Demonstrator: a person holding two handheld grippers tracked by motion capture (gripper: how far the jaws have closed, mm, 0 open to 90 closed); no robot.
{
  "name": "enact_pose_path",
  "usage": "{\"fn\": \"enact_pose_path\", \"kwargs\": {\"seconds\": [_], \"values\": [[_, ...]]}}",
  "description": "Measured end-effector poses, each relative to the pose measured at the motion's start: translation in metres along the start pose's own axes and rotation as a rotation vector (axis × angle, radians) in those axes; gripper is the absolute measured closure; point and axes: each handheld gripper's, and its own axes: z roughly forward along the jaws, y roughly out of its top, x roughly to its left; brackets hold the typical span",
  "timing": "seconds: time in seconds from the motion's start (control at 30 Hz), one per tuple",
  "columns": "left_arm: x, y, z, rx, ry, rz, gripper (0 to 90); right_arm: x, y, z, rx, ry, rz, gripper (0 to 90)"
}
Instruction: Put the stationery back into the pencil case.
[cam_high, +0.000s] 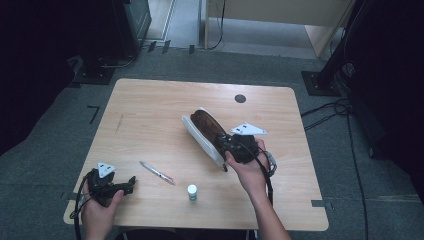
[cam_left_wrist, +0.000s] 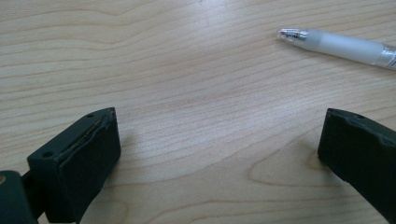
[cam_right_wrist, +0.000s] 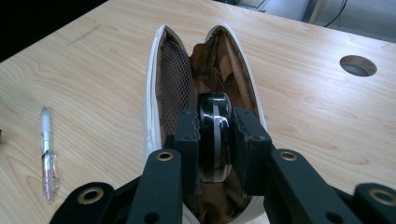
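Note:
A white pencil case (cam_high: 192, 131) with a brown lining lies unzipped in the middle of the table. In the right gripper view its mouth (cam_right_wrist: 154, 79) gapes wide, showing a mesh pocket. My right gripper (cam_right_wrist: 215, 119) is shut on a black round object (cam_right_wrist: 214, 140) with a pale stripe, held on edge just over the near end of the case's opening. From above, the right gripper (cam_high: 227, 145) sits at the case's near end. My left gripper (cam_high: 131, 182) rests at the table's front left, open (cam_left_wrist: 219, 126) with bare wood between its pads.
A clear pen (cam_high: 157, 172) lies between the two hands, its tip (cam_left_wrist: 341, 46) just beyond the left gripper. A small white bottle (cam_high: 192, 192) stands near the front edge. A cable hole (cam_high: 240, 98) is at the back of the table (cam_high: 150, 105).

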Motion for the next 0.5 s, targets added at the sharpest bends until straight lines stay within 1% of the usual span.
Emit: {"fn": "enact_pose_path", "kwargs": {"seconds": [0.03,0.13,0.2,0.23,0.37,0.47,0.5], "values": [[0.000,0.000,0.000,0.000,0.000,0.001,0.0,0.000,0.002,0.003,0.009,0.006,0.000,73.9],[0.000,0.000,0.000,0.001,0.000,0.001,0.0,0.000,0.004,0.007,0.017,0.003,-0.007,73.9],[0.000,0.000,0.000,0.002,0.000,0.004,0.0,0.000,0.005,0.012,0.023,0.004,-0.006,73.9],[0.000,0.000,0.000,0.001,0.000,0.003,0.0,-0.001,0.006,0.014,0.026,0.001,0.004,73.9],[0.000,0.000,0.000,0.000,0.000,0.000,0.0,-0.002,0.007,0.025,0.047,-0.005,-0.002,73.8],[0.000,0.000,0.000,0.001,-0.001,0.000,0.0,-0.002,0.007,0.028,0.057,-0.004,0.001,73.7],[0.000,0.000,0.000,0.000,0.000,-0.001,0.0,-0.002,0.007,0.032,0.062,-0.008,0.004,73.4]]}}
